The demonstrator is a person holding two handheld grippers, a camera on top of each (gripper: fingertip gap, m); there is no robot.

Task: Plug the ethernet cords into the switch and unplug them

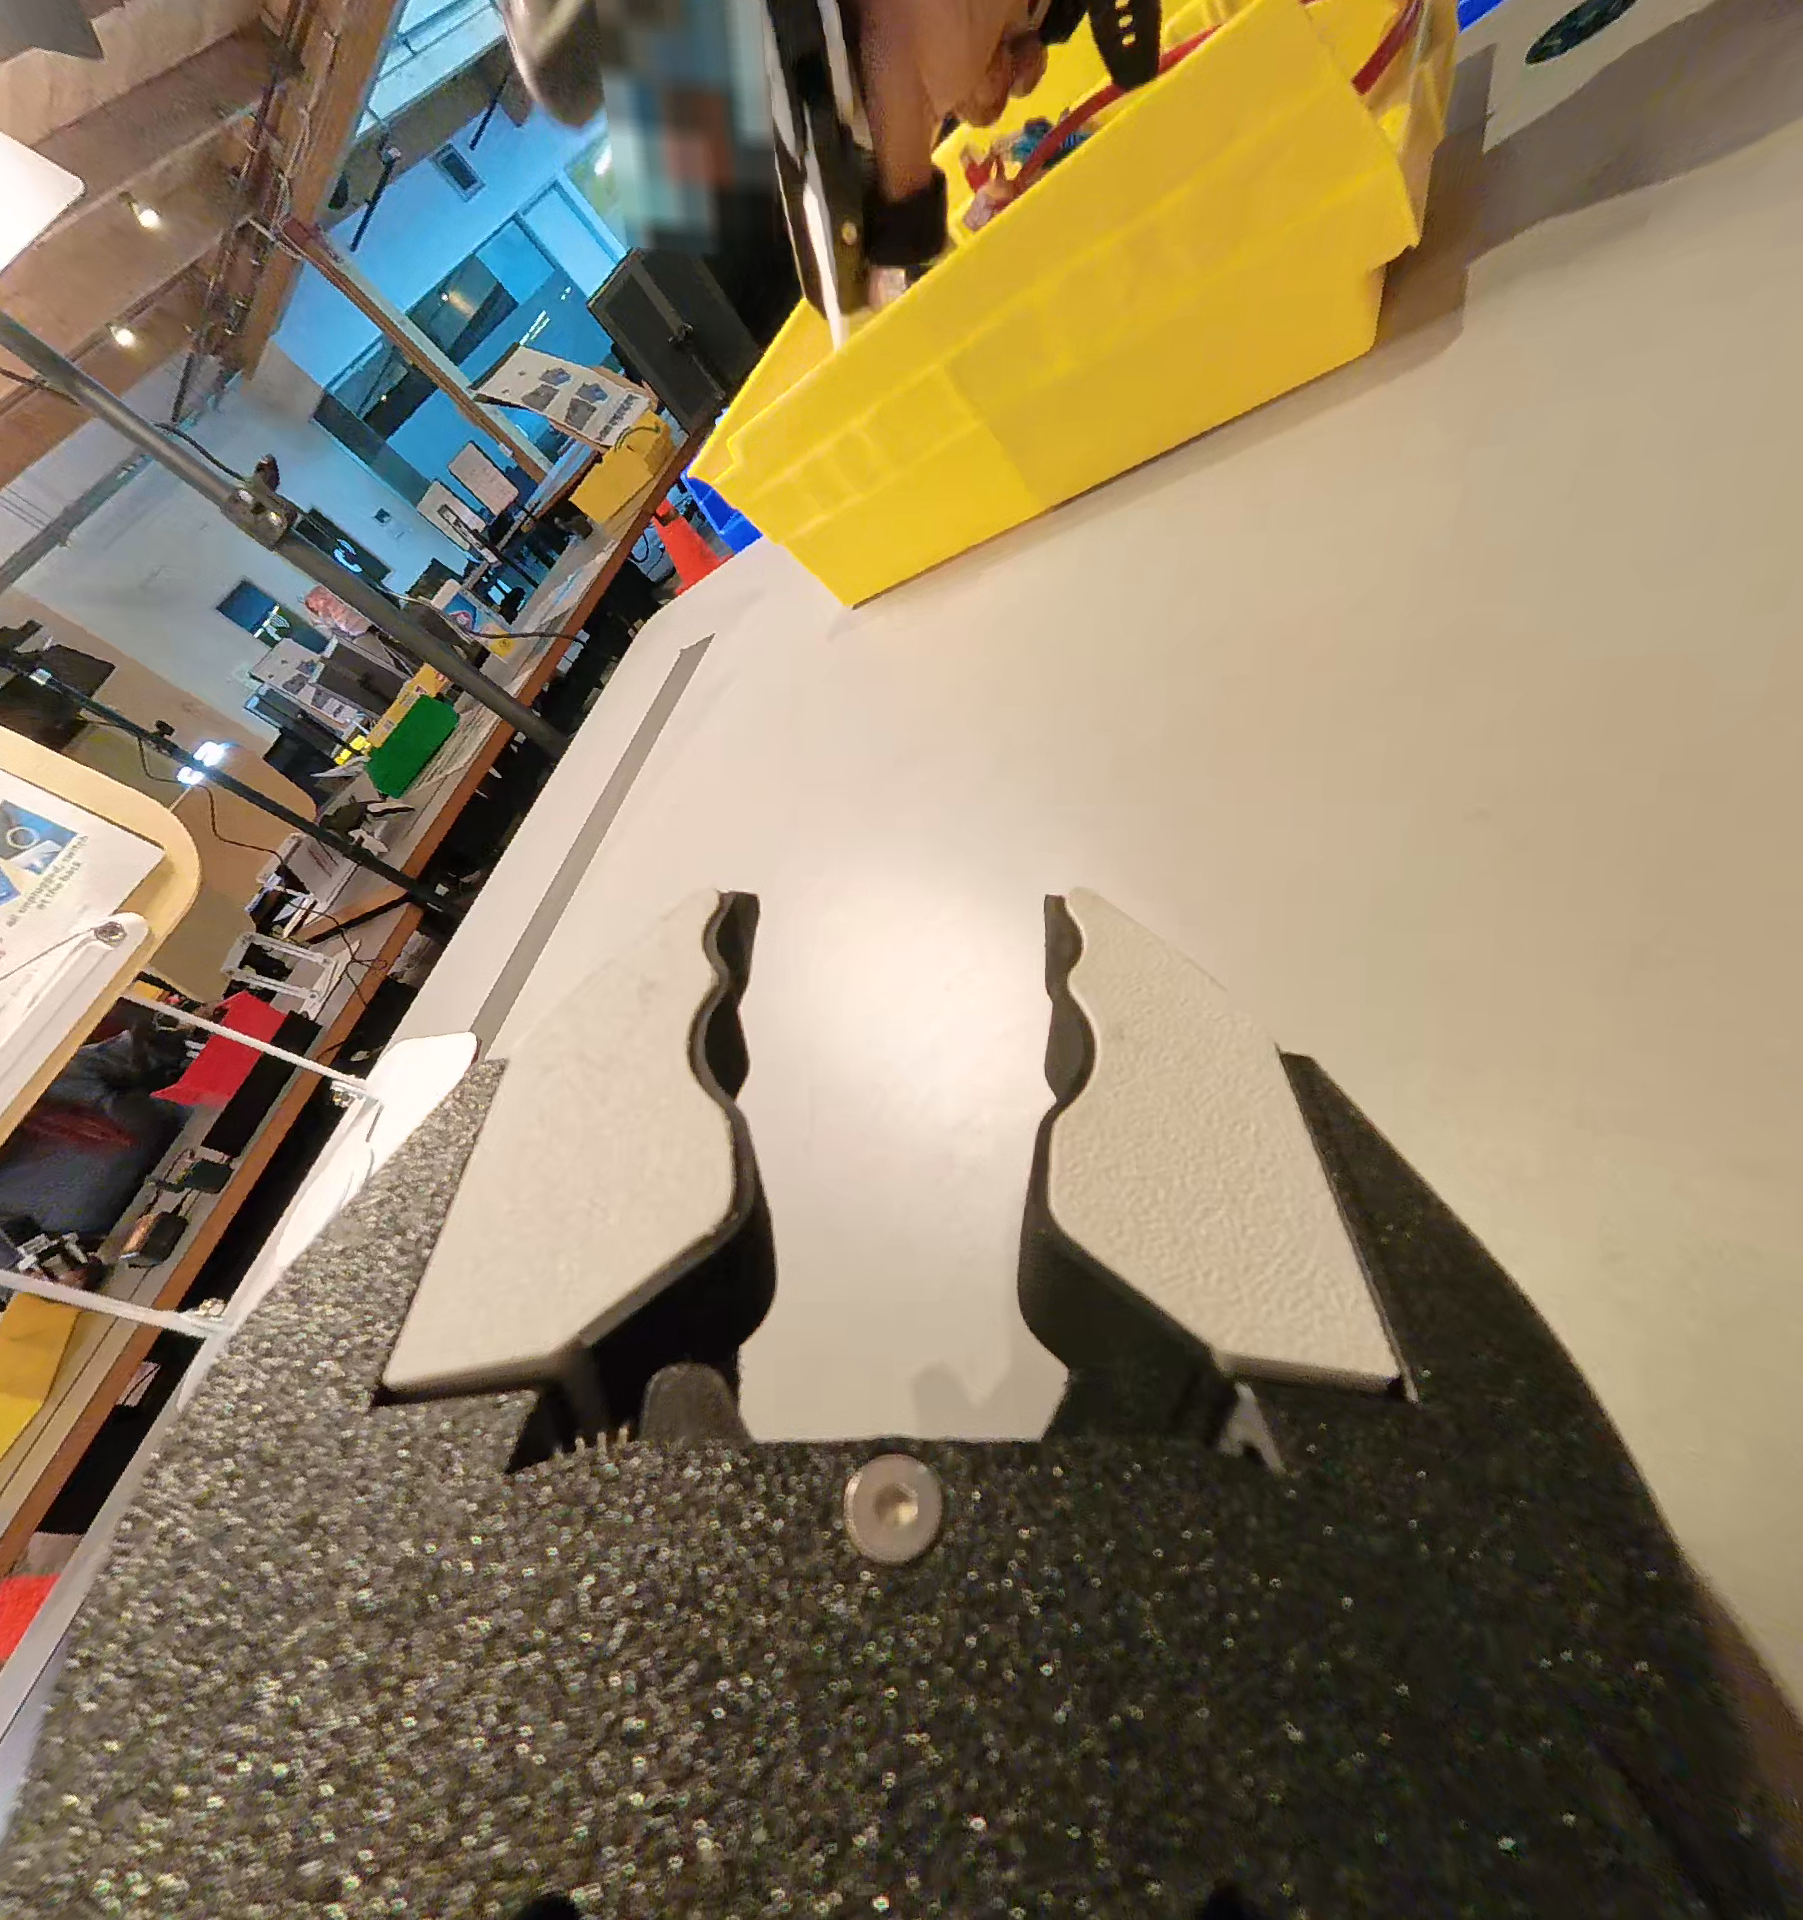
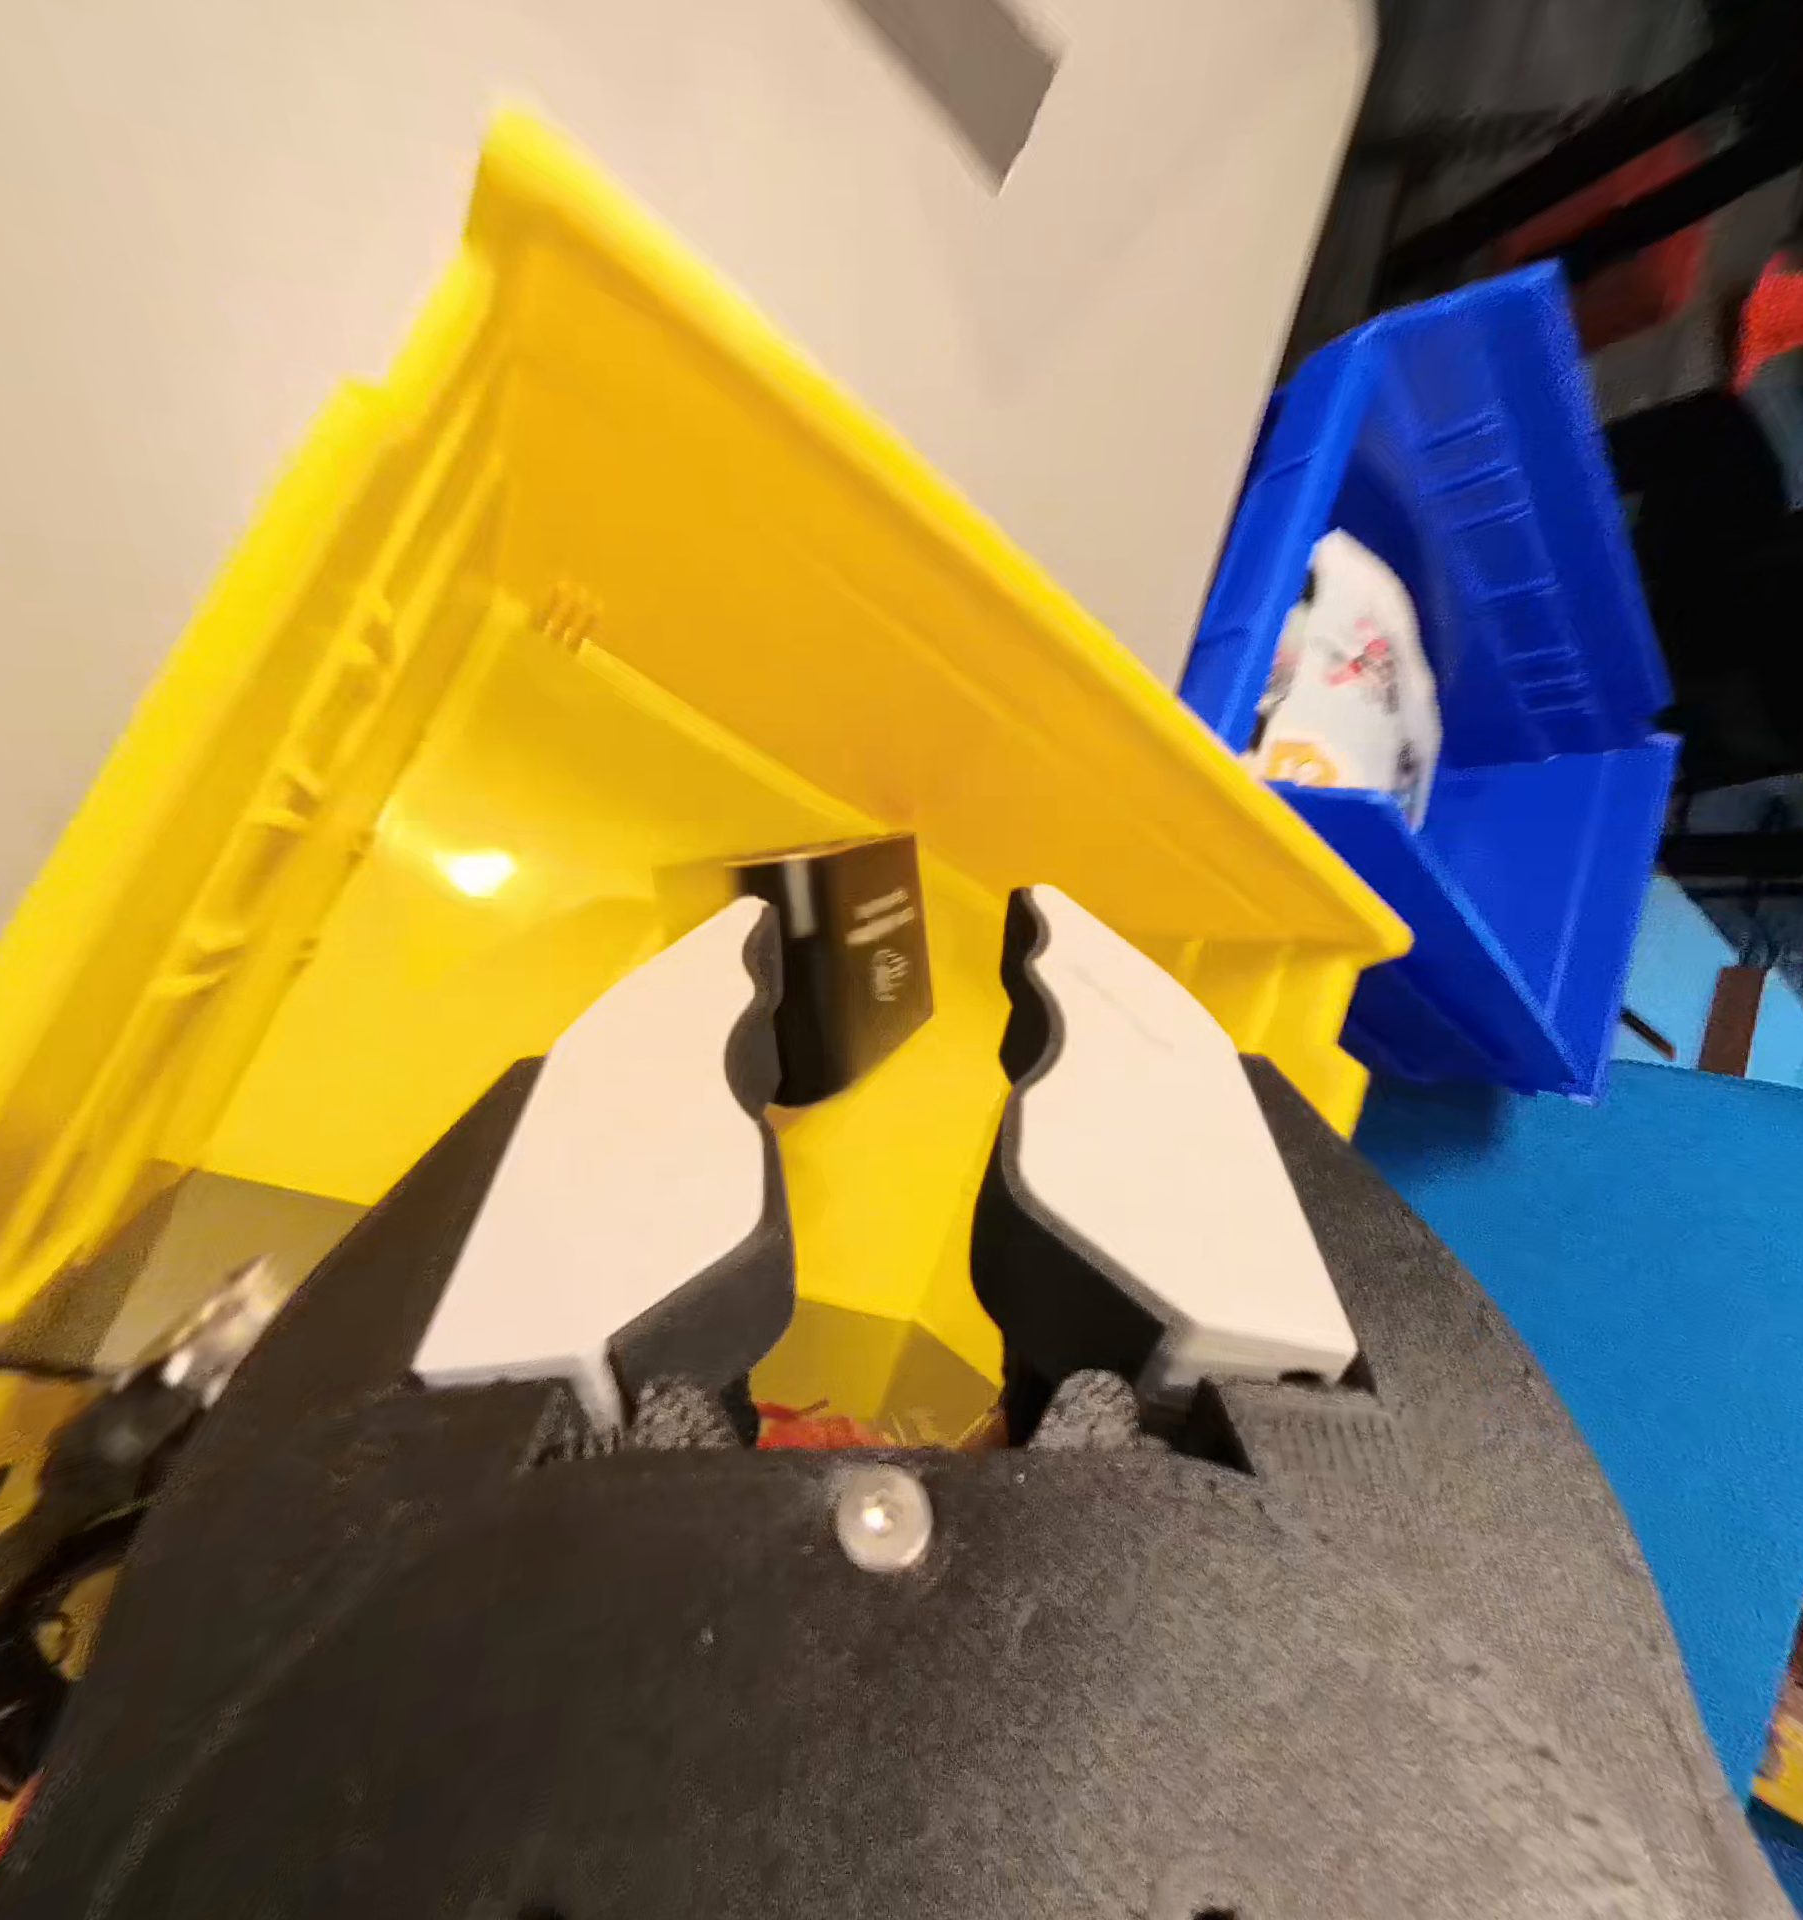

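My right gripper (image 2: pixel 881 914) is open inside a yellow bin (image 2: pixel 731 540). A small black box, likely the switch (image 2: pixel 855 966), stands between its fingers against the bin's wall. It sits close to the left finger, with a gap to the right finger. My left gripper (image 1: pixel 897 914) is open and empty, low over the white table (image 1: pixel 1292 779). The left wrist view shows the same yellow bin (image 1: pixel 1084 343) farther off, with a red cord (image 1: pixel 1094 99) in it and a person's strapped hand (image 1: pixel 907 197) reaching in.
A blue bin (image 2: pixel 1479 644) with white items stands behind the yellow bin, on a blue surface (image 2: pixel 1603 1299). A black cable with a metal plug (image 2: pixel 201 1340) lies in the yellow bin's near corner. An instruction sheet on a stand (image 1: pixel 14 914) is at the table's left edge. Some 40 cm of space lies between my two pairs of fingers.
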